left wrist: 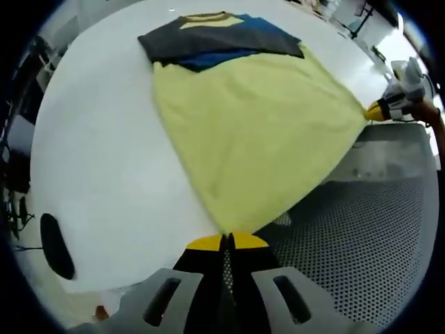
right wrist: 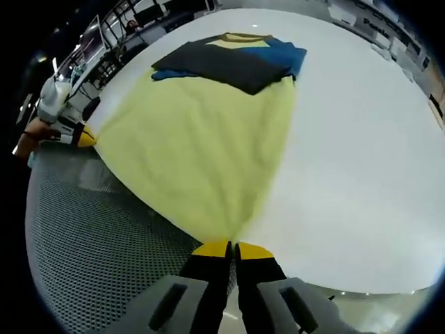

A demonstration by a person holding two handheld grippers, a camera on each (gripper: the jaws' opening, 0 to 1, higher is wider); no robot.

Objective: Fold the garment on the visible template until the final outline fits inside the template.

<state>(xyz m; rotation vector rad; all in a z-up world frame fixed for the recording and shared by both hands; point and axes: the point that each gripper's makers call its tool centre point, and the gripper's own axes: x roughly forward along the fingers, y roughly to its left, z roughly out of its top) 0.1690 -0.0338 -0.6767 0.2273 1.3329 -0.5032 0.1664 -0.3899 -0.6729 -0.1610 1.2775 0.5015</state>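
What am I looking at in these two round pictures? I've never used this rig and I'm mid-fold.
No robot arm here: a person holds a two-jaw gripper in each hand, and a fisheye camera rides on each one, looking forward along its jaws. In the left gripper view, the left gripper is shut on one bottom corner of the yellow garment; the right gripper comes in from the right. In the right gripper view, the right gripper is shut on the other corner. The garment is stretched between them over a white table, its dark and blue sleeves folded across the far end. Nearer lies a perforated grey surface.

garment (left wrist: 257, 132) on table (left wrist: 97, 153), hem overhanging edge
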